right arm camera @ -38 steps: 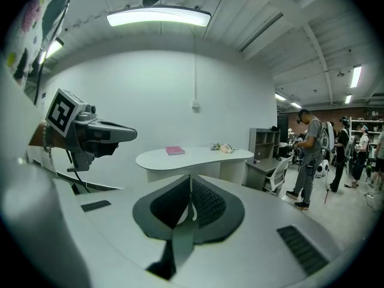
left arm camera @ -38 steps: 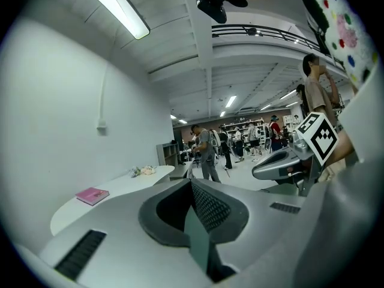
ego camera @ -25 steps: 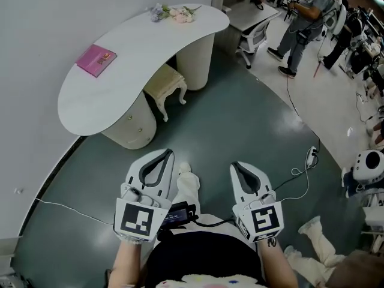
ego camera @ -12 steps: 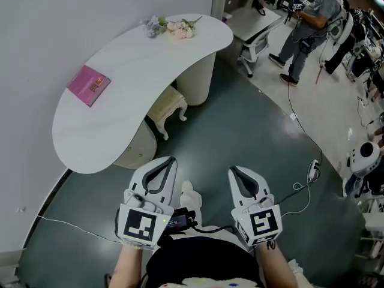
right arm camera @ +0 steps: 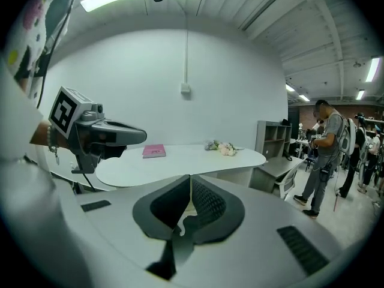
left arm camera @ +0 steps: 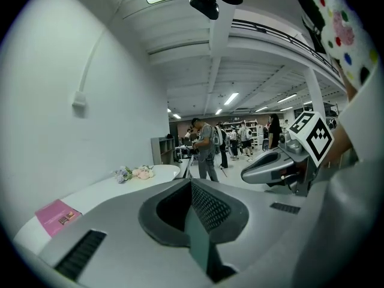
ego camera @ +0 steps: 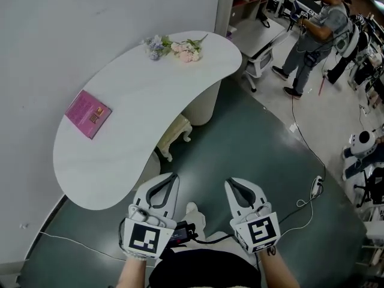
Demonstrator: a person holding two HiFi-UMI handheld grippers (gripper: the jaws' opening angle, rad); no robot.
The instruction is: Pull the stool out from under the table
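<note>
Head view has us standing on the floor (ego camera: 252,143) short of the table (ego camera: 138,95), with a pink book (ego camera: 88,114) near its left edge and flowers (ego camera: 174,45) at its far end. The stool (ego camera: 175,134) sits tucked under the table's near edge, only part of its seat and legs showing. Our left gripper (ego camera: 167,180) and right gripper (ego camera: 233,185) hang side by side, well apart from the stool, jaws pressed together on nothing. We judge this the approach. Next we must step closer, stoop, spread the jaws and take the seat rim or a leg before pulling.
</note>
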